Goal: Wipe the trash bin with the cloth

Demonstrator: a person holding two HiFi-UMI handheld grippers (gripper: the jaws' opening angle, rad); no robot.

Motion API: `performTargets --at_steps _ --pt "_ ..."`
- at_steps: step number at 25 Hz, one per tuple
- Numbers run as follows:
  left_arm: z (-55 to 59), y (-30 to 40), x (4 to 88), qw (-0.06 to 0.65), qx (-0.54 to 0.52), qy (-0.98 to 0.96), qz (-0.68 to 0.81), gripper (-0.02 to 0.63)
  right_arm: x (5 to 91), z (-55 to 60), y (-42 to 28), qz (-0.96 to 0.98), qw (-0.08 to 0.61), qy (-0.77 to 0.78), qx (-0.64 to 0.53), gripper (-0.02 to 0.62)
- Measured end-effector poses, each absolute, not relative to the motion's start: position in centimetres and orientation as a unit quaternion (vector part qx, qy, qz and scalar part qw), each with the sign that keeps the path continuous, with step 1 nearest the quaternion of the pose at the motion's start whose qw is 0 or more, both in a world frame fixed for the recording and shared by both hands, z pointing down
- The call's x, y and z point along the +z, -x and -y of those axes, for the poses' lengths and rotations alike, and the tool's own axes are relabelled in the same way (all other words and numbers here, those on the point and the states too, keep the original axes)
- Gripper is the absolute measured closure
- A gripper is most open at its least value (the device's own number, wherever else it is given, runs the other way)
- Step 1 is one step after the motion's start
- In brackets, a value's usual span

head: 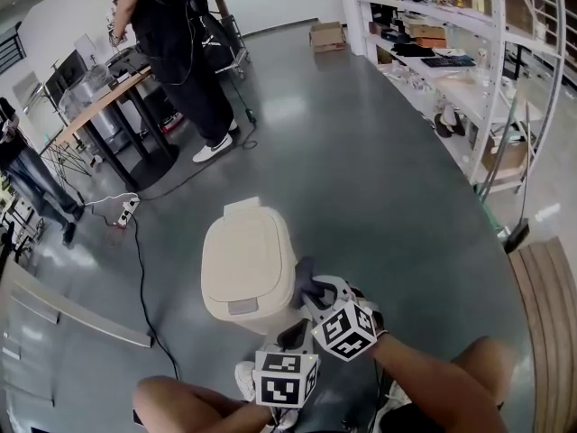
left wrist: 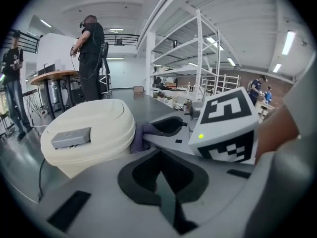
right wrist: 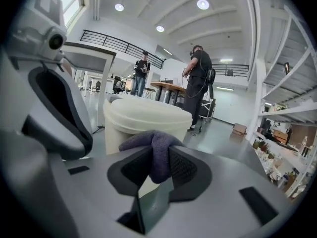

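Observation:
A cream trash bin [head: 245, 264] with its lid closed stands on the grey floor just ahead of my knees. My right gripper [head: 315, 294] is shut on a dark purple cloth [head: 305, 278], which is pressed against the bin's upper right side. In the right gripper view the cloth [right wrist: 148, 142] bulges out between the jaws of that gripper [right wrist: 159, 157], with the bin [right wrist: 143, 118] right behind. My left gripper [head: 293, 335] hovers below the right one, near the bin's front, shut with nothing in it [left wrist: 159, 157]. The left gripper view shows the bin [left wrist: 89, 128] and the cloth [left wrist: 141, 135].
A black cable [head: 140, 269] and a power strip [head: 126, 211] lie on the floor left of the bin. A person in black [head: 180, 52] stands by a table [head: 99, 106] at the back left. White shelving [head: 451, 61] lines the right side. A wooden bench [head: 545, 305] is near right.

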State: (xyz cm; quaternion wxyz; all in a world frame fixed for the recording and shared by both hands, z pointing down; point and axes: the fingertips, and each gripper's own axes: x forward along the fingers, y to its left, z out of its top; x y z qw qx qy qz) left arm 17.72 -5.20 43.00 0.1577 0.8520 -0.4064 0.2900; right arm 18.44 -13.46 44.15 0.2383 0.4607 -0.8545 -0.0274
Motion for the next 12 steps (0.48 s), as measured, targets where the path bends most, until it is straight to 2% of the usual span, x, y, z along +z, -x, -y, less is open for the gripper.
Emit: performTargets --at_steps 12 --pt "6.3 -13.5 45.1 0.170 0.291 -0.835 0.434 0.606 46.5 13.8 -18.0 0.846 0.245 -0.472 -0.047 0.503"
